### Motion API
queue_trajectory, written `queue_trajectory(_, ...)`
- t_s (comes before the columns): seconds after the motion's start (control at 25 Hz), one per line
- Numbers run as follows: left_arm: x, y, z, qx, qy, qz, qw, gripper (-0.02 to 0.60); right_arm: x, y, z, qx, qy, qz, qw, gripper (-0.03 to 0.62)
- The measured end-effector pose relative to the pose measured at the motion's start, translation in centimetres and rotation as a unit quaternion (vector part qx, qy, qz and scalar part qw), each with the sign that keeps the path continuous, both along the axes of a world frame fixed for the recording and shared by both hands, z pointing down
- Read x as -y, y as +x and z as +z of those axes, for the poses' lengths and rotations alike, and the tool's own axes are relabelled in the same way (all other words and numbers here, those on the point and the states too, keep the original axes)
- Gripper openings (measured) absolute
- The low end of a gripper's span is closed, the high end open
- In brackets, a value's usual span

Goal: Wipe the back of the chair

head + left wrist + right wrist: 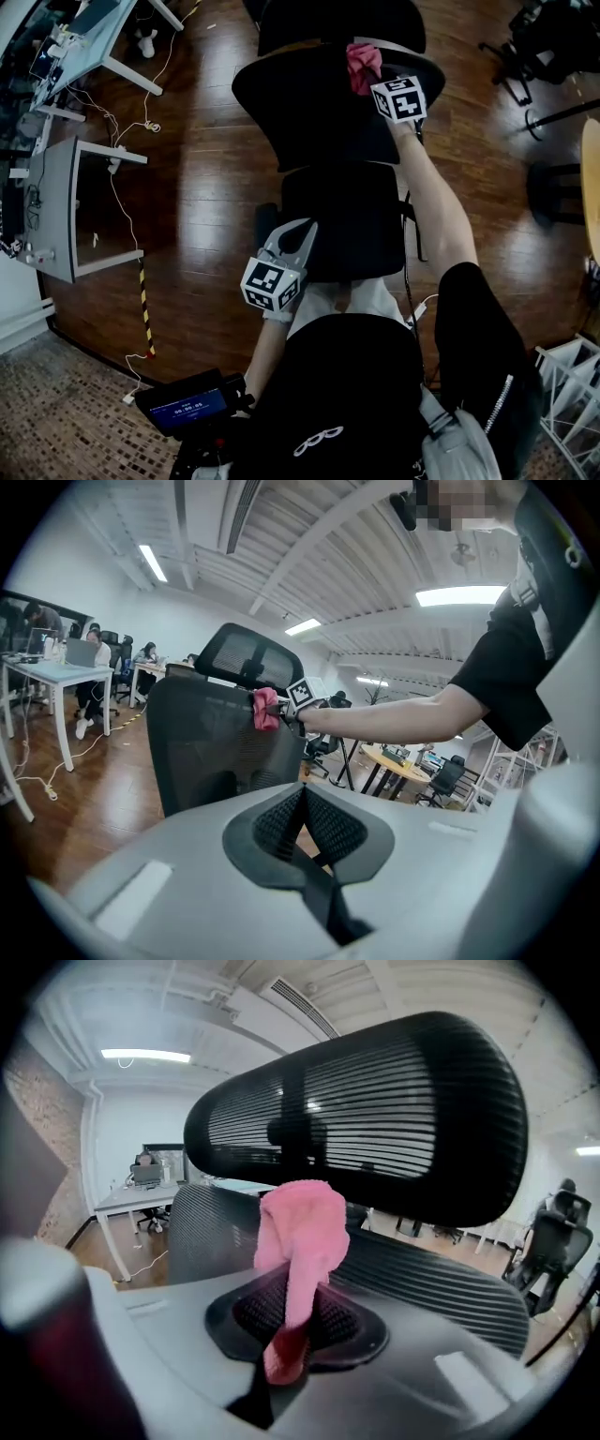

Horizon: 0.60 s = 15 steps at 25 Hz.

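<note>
Device screen [188, 407] shows digits too blurred to read; nothing else legible.

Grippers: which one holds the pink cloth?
The right gripper, shut on the pink cloth by the chair back; the left gripper is shut on nothing.

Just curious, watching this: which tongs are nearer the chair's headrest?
Right. The right tongs hold the pink cloth just below the headrest; the left tongs, shut and empty, sit far back and lower.
</note>
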<state>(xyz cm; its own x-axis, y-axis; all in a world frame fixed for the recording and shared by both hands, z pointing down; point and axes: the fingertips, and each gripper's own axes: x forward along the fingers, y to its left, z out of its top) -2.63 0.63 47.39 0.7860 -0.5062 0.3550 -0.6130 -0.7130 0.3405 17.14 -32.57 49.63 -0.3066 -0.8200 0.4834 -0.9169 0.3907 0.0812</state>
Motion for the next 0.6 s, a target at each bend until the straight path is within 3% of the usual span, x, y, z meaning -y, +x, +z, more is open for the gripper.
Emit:
queue_trajectory(0.32,-0.3,5.5,-0.3,-0.003,-0.006,0.027,0.9996,-0.011,-1.8,8.8,-0.1,0.010,0.007,0.038,0.999,0.043)
queue_trajectory(0.6,-0.9,7.6,-0.8,0.001,-0.013,0.038,0.9992,-0.011,-3.8,14.2,-1.0,0.027,0.019,0.084,0.996,0.043)
